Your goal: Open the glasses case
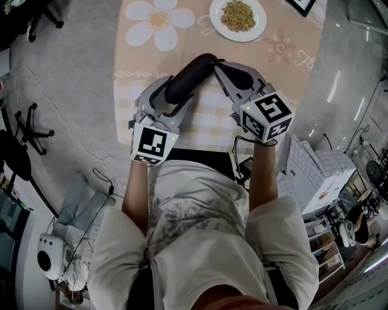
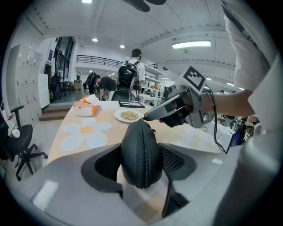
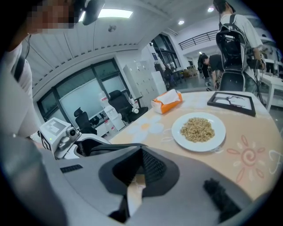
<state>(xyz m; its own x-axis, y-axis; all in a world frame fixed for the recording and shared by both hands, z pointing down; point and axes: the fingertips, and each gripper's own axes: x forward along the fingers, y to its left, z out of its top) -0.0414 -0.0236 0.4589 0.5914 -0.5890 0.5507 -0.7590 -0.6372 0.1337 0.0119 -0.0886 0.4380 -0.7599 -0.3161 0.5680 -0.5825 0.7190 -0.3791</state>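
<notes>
Gripping a black, rounded, zip-up glasses case [image 2: 141,154] crosswise in the left tongs [image 1: 179,91], mesh pads pressed on both flanks, zip seam [image 2: 143,132] facing up the middle. Holding it over the near part of the beige, flower-printed tabletop [image 1: 206,124], close in front of the body, well short of the white plate of grain [image 1: 237,18]; cannot tell whether the far end rests on the cloth.

With the right tongs [image 1: 218,66], pinched together to a point at the case's far end, right where the zip line runs out. Too small to tell whether the pull tab is caught between the tips.

Looks light and semi-rigid: a moulded shell with some give, likely to flex rather than crack under the pads. Slightly grippy fabric skin, so little risk of sliding. Best kept clamped across the belly, clear of the seam, so the halves can part. Best worked from the small pull tab, drawn steadily along the seam; probably fiddly, easy to lose.
</notes>
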